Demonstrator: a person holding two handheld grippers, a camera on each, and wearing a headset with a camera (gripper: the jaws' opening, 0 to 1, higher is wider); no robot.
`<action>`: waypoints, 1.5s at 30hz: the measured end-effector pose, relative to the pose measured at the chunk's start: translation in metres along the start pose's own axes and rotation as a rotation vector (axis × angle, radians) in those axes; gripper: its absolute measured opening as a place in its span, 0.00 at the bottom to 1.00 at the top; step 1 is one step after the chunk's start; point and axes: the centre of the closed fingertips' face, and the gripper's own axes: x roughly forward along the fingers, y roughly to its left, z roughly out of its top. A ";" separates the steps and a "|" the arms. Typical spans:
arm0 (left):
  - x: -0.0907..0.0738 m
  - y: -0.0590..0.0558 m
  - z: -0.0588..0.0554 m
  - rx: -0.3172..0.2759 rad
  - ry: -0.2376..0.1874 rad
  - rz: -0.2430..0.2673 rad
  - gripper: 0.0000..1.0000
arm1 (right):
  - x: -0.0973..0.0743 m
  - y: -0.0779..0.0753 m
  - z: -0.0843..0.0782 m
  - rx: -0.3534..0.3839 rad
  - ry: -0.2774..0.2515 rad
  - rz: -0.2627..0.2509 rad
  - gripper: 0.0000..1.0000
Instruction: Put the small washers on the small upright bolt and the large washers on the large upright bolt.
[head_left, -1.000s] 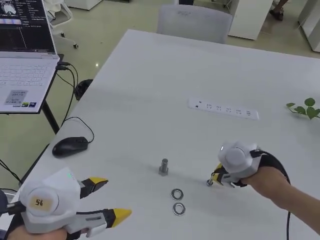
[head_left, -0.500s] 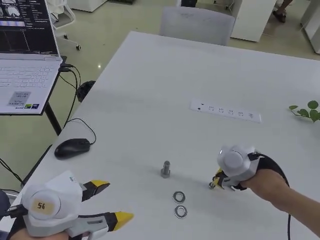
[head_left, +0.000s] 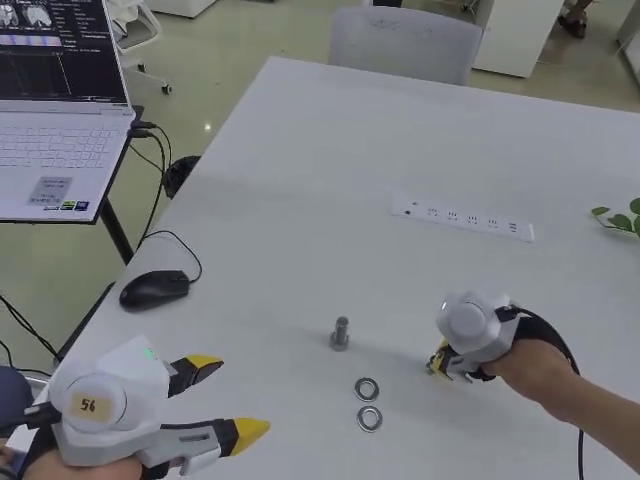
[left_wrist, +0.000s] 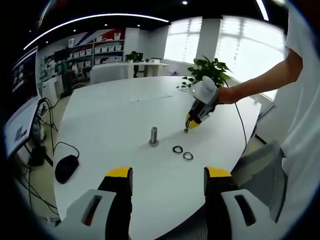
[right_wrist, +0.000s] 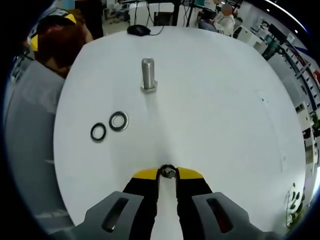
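Still tip-down on the white tabletop (head_left: 300, 200), the right gripper (head_left: 440, 363) stays pinched on a small round metal piece (right_wrist: 168, 173), washer or bolt unclear, the left gripper (head_left: 228, 397) hangs jaws apart, and two steel ring washers (head_left: 367, 389) lie unplaced near the grey upright bolt (head_left: 340, 332).

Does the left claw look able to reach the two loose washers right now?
Probably yes. The left claw is open, with bare table between it and the washers. The upright bolt stands beyond them, and the right claw, shut on a small metal piece, sits off to one side.
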 end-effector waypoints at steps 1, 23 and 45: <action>0.000 0.000 0.000 -0.001 0.000 0.001 0.57 | 0.001 0.001 -0.001 0.001 0.003 0.002 0.13; -0.002 0.002 0.000 0.000 -0.001 0.008 0.57 | 0.006 0.002 -0.003 0.045 -0.007 0.013 0.17; -0.001 -0.004 0.006 0.015 -0.010 -0.004 0.57 | -0.035 -0.005 0.005 0.114 -0.124 -0.031 0.25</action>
